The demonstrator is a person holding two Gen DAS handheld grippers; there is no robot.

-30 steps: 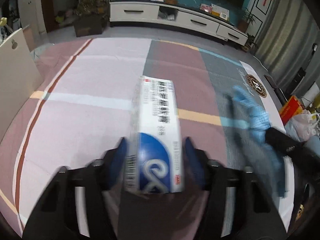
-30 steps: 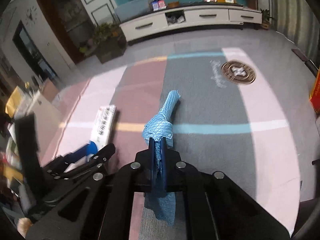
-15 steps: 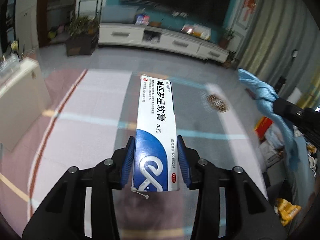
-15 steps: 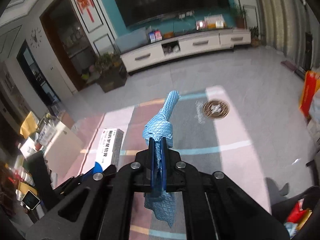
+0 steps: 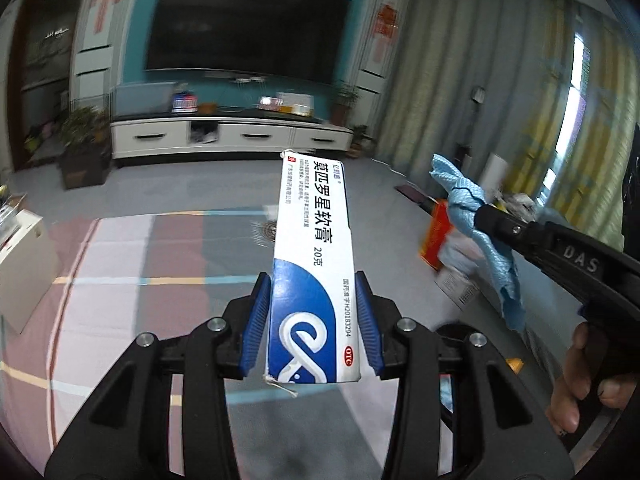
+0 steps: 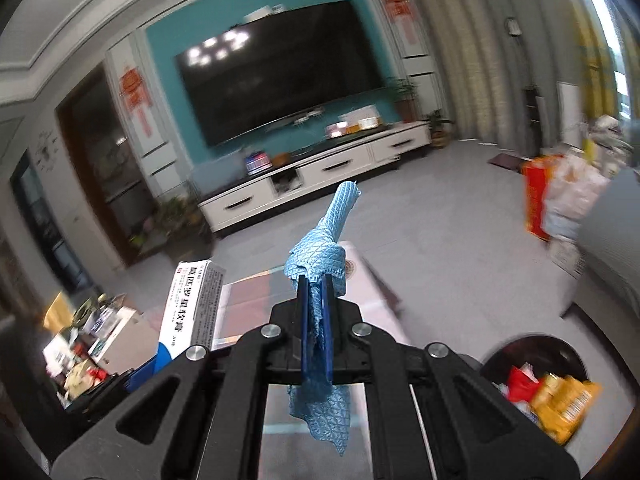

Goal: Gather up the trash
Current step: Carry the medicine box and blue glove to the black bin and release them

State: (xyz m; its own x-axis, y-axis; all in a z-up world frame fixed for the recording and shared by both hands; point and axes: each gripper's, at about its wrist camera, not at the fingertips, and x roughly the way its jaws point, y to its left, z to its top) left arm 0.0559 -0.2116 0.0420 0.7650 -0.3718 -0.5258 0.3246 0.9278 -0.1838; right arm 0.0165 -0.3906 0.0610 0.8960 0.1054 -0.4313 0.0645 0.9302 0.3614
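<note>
Teal wall (image 6: 168, 44), dark television (image 5: 244, 26) (ceiling lights reflected), white cabinet (image 5: 240, 138), curtains (image 5: 480, 80)

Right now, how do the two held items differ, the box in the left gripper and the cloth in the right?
The ointment box is rigid, white and blue, printed; the blue cloth is limp, knotted, plain. The box juts straight out; the cloth droops below the pads. Both are clamped: left gripper, right gripper.

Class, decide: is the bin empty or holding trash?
Holding trash: the bin shows a yellow wrapper and red scraps inside.
</note>
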